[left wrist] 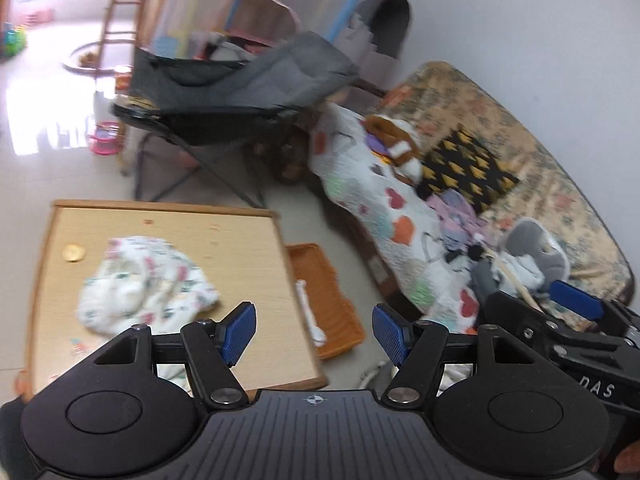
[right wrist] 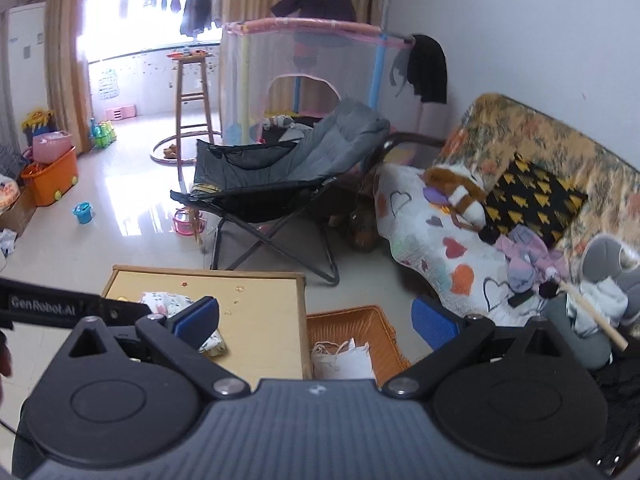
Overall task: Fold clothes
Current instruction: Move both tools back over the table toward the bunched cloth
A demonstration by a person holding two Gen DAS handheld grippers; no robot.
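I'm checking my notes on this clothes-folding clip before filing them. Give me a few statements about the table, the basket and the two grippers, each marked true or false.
1. A crumpled patterned garment lies on the wooden table. True.
2. The left gripper is clamped on the garment. False: its jaws stand apart with nothing between them, above the table's edge.
3. An orange basket sits on the floor beside the table, with white cloth in it. True.
4. The right gripper holds a white sock. False: its jaws are open and empty.
5. The grey folding chair stands on the table. False: it stands on the floor beyond the table.
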